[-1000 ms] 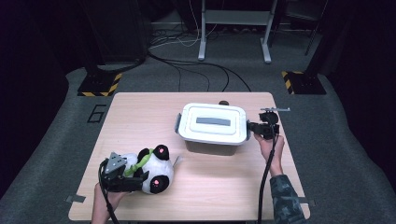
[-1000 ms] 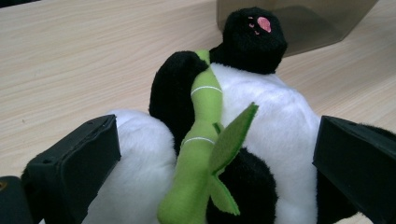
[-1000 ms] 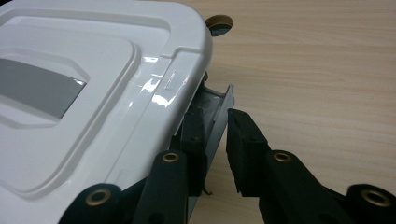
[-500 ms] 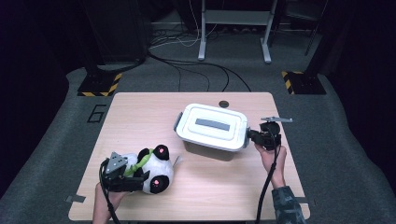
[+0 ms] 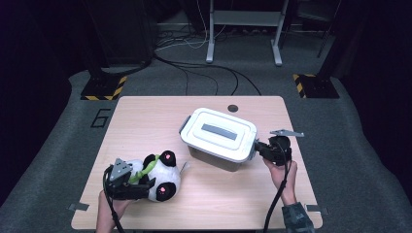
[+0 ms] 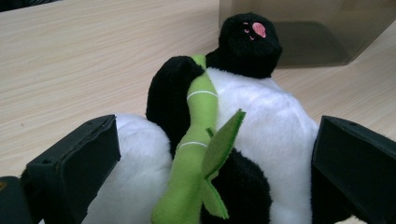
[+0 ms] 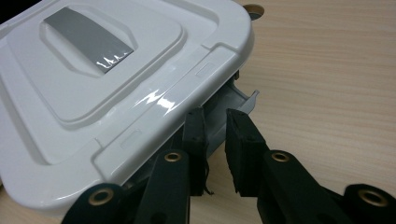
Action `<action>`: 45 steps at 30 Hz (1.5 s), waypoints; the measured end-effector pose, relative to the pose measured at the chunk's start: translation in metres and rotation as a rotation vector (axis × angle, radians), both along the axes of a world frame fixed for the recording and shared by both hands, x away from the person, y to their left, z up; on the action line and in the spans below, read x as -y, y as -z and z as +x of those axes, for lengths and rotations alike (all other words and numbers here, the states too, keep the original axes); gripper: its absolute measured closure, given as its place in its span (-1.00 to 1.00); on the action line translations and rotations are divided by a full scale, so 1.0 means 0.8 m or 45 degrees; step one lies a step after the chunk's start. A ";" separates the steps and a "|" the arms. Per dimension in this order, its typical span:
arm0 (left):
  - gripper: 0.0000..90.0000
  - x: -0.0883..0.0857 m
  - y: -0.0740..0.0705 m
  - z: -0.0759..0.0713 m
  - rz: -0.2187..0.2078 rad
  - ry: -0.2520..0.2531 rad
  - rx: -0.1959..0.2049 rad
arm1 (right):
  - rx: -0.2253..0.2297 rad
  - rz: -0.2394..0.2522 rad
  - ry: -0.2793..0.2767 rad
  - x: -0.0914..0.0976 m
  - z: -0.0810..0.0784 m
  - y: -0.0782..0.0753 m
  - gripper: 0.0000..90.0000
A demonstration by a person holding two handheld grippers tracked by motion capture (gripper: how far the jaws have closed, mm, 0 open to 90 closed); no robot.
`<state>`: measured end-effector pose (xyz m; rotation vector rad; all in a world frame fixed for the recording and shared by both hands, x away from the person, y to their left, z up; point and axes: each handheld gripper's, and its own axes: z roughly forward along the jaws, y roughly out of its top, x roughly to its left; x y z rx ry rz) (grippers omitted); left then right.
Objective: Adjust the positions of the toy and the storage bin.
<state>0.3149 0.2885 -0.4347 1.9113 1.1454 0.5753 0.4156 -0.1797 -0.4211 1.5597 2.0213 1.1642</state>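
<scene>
The white plastic storage box (image 5: pixel 219 139) with a grey handle panel in its lid sits a little right of the middle of the pale wooden worktop (image 5: pixel 145 116), turned at a slant to the worktop's edges. At the box's right end the right claw (image 5: pixel 260 149) is closed on the grey side latch (image 7: pixel 223 113) just under the lid's rim; in the right gripper view the two black jaws stand close together with the latch flap between them (image 7: pixel 215 135). The box's lid (image 7: pixel 107 74) is on. Left of the box and nearer the person lies a black-and-white plush panda (image 5: pixel 163 177) carrying a green felt bamboo stalk (image 6: pixel 194 154). The left claw (image 5: pixel 141 187) grips this panda: in the left gripper view the jaws press into the white fur on either side of its body (image 6: pixel 261 121), with the smoky wall of the box just beyond the toy's head. A small dark round hole (image 5: pixel 232 108) marks the worktop behind the box.
</scene>
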 end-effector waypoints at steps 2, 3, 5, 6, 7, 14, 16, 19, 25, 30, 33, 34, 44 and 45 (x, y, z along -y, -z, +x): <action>-1.00 0.000 0.000 0.000 0.000 0.000 -0.002 | 0.000 -0.003 -0.004 -0.002 -0.005 0.000 0.72; -1.00 -0.001 0.000 0.000 0.002 0.004 -0.007 | 0.004 -0.005 -0.008 -0.003 -0.007 0.000 0.72; -1.00 -0.001 0.000 0.000 0.002 0.004 -0.007 | 0.007 -0.008 -0.011 -0.005 -0.012 0.000 0.71; -1.00 -0.001 0.000 0.001 0.002 0.005 -0.007 | 0.012 -0.008 -0.018 -0.006 -0.014 0.001 0.71; -1.00 -0.001 0.000 0.001 0.002 0.007 -0.008 | 0.015 -0.012 -0.020 -0.007 -0.016 0.001 0.71; -1.00 -0.004 0.000 0.000 0.002 0.001 -0.006 | 0.070 0.000 -0.075 0.001 -0.017 -0.010 0.23; -1.00 -0.005 0.000 0.000 -0.004 -0.003 -0.007 | 0.121 0.014 -0.101 0.005 -0.015 -0.020 -0.08; -1.00 -0.004 -0.001 0.000 -0.002 0.000 -0.007 | 0.157 -0.013 -0.167 0.000 -0.009 -0.033 -0.38; -1.00 0.000 0.000 0.001 -0.003 0.002 -0.006 | 0.163 -0.099 -0.309 -0.035 0.021 -0.052 -0.62; -0.99 -0.001 -0.002 0.001 0.005 0.010 -0.008 | 0.141 -0.186 -0.432 -0.075 0.050 -0.059 -0.32; -0.99 -0.003 -0.002 0.000 0.002 0.006 -0.006 | 0.122 -0.230 -0.506 -0.098 0.065 -0.059 -0.20; -0.99 -0.004 -0.002 0.000 0.000 0.001 0.001 | 0.109 -0.234 -0.531 -0.104 0.070 -0.059 -0.14; -0.99 -0.011 -0.005 -0.002 -0.006 -0.011 0.002 | 0.044 -0.326 -0.690 -0.141 0.094 -0.045 0.19; -0.99 -0.011 -0.004 -0.002 -0.004 -0.008 0.000 | 0.045 -0.323 -0.685 -0.140 0.094 -0.045 0.29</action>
